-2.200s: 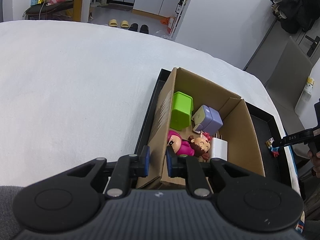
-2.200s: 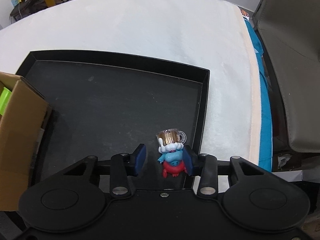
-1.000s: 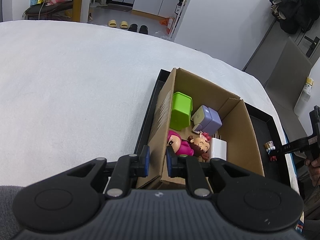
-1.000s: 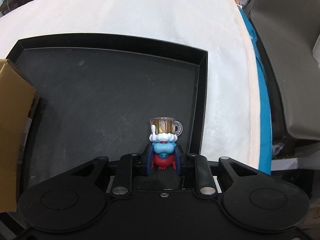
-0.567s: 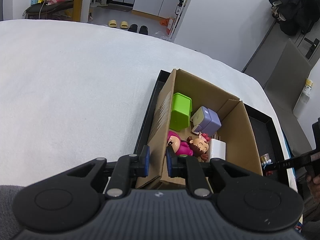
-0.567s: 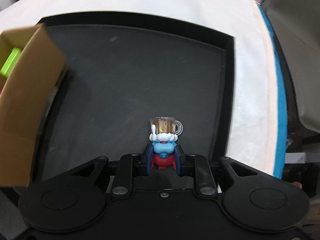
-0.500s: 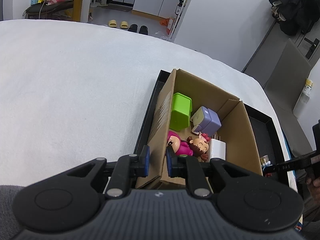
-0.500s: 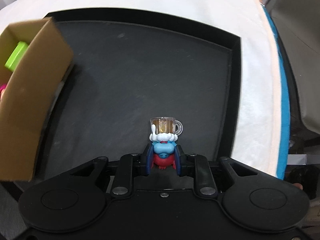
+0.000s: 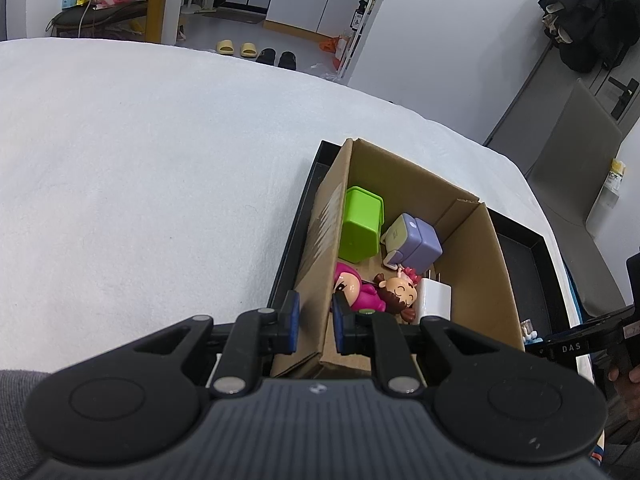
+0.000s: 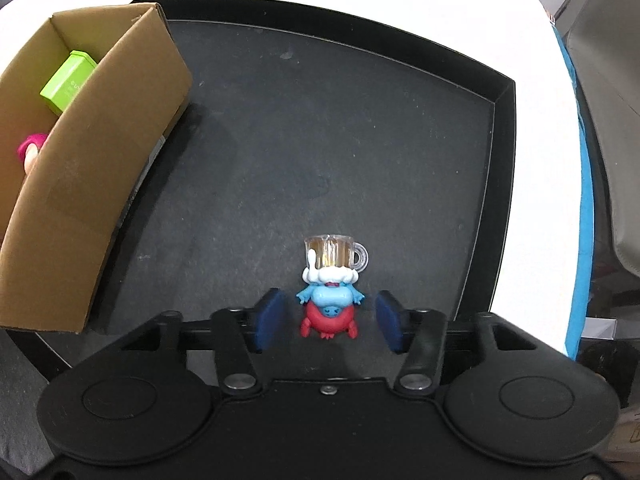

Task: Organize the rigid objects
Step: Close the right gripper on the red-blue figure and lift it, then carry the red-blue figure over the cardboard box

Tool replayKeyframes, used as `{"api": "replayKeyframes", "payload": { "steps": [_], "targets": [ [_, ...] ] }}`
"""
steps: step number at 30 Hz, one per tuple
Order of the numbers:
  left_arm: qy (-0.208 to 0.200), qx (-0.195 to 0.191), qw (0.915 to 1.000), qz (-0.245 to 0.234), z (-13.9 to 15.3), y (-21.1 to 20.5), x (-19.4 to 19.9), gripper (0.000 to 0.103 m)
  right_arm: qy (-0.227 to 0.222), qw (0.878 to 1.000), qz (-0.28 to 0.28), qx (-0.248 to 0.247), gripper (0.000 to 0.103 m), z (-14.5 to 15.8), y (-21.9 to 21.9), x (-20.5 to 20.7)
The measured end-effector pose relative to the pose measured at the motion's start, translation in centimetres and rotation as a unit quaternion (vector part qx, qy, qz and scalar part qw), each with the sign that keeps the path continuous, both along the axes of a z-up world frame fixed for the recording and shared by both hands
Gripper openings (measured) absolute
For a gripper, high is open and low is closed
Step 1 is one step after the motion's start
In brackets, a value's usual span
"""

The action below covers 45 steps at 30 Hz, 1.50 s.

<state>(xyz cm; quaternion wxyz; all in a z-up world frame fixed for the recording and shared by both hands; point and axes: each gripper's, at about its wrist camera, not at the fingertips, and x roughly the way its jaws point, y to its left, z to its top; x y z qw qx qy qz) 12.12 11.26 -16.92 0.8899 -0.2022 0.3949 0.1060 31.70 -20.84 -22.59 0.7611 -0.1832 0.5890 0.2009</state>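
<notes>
The left gripper point(image 9: 313, 322) pinches the near-left wall of the box point(image 9: 476, 288), its blue pads point(image 9: 291, 320) pressed on the cardboard from either side, steadying it on the black tray point(image 10: 502, 128). Inside the box the haul is plain from the left wrist view: a green block point(image 9: 361, 230), a purple cube point(image 9: 416, 242), a pink doll point(image 9: 354, 288), a second doll point(image 9: 398, 292) with brown hair, and a white charger point(image 9: 434, 296), all lying on the cardboard floor. So five pieces look sorted. Over on the right, the right gripper point(image 10: 328, 318) points steeply down at the tray floor, and its jaws have just been opening; the figurine point(image 10: 330, 282), a blue and red creature with a beer mug on its head, sits between the spread pads point(image 10: 270, 316) with a clear gap on each side, so nothing grips it. It is on the open tray, well apart from the box and nearer the right rim. No other loose item shows on the tray. My read: the job is nearly done, with this one figurine left outside the box. Whether the tray is its intended spot or only a pause, I cannot tell.
</notes>
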Motion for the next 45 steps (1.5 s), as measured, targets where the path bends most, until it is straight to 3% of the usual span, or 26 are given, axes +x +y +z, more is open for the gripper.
{"api": "replayKeyframes", "payload": {
  "steps": [13,16,18,24,45],
  "targets": [
    [0.0,-0.001,1.0,0.0,0.0,0.0,0.0,0.016,-0.013,0.999,-0.029,-0.013,0.053,-1.3,0.7,-0.4],
    [0.0,-0.003,1.0,0.0,0.1,0.0,0.0,0.016,-0.014,0.999,-0.031,-0.011,0.05,-1.3,0.8,-0.7],
    [-0.001,-0.005,1.0,0.001,0.1,0.1,0.0,0.016,-0.009,1.0,-0.024,-0.01,0.038,-1.2,0.8,-0.9],
    [-0.004,-0.019,0.9998,0.001,0.0,0.4,-0.1,0.016,-0.012,0.999,-0.022,-0.023,0.038,-1.2,0.8,-1.8],
    [-0.009,-0.042,0.9991,-0.001,-0.3,1.1,-0.2,0.016,-0.066,0.997,-0.03,-0.006,0.038,6.0,0.9,-3.1]
  ]
}}
